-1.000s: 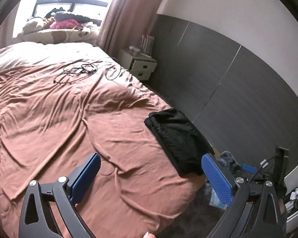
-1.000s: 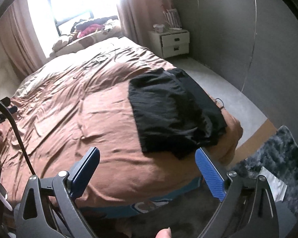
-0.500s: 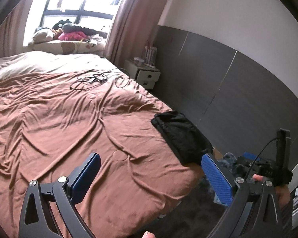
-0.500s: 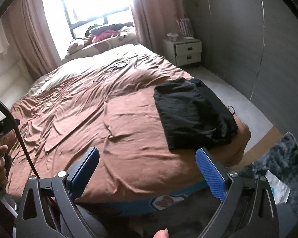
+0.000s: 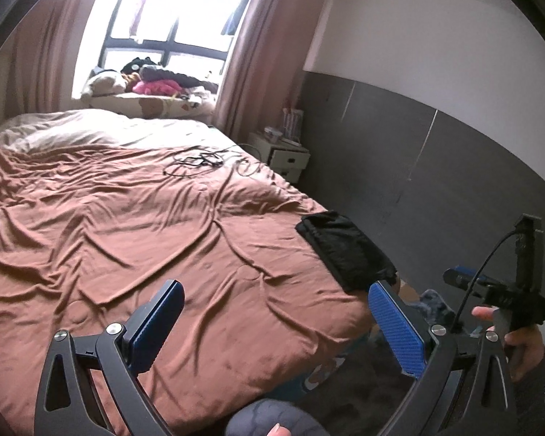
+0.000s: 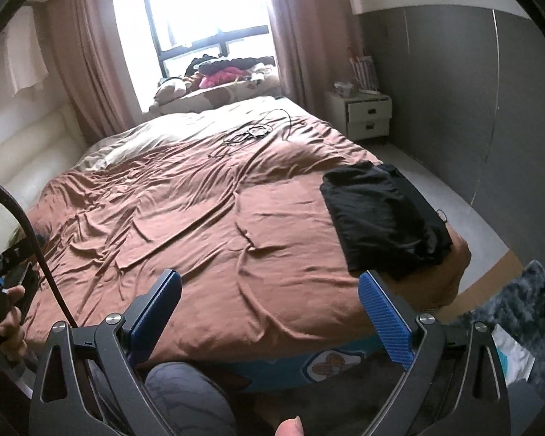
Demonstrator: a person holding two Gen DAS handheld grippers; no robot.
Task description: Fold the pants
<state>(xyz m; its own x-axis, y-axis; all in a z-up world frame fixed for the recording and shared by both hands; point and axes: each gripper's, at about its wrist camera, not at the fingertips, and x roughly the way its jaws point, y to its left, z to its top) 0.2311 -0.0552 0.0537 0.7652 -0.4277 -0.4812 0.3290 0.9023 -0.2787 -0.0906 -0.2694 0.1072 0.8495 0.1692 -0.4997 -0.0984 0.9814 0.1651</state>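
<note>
Left gripper [image 5: 272, 321] is released, jaws spread wide w/ nothing between the blue pads [image 5: 156, 330], held in the air above the near edge of the bed. Right gripper [image 6: 269, 314] is the same: jaws wide apart, empty, above the bed's foot end.

Pants [image 6: 383, 214], black, lie folded into a flat rectangle on the brown bedspread [image 6: 214, 218], at the bed's near right corner. In the right wrist view they sit just beyond the right-hand jaw tip & to its right, one edge drooping over the mattress side. In the left wrist view the pants [image 5: 345, 249] are beyond the right-hand jaw, well apart from the left-hand one. Neither gripper touches them.

Far ahead of both jaws: tangle of black cables [image 5: 200, 161] on the bedspread, a white nightstand [image 6: 367, 114] by the grey wall, a pile of clothes [image 6: 229, 69] on the window ledge. A hand [image 5: 519, 341] gripping the other tool shows right of the left gripper's jaws.
</note>
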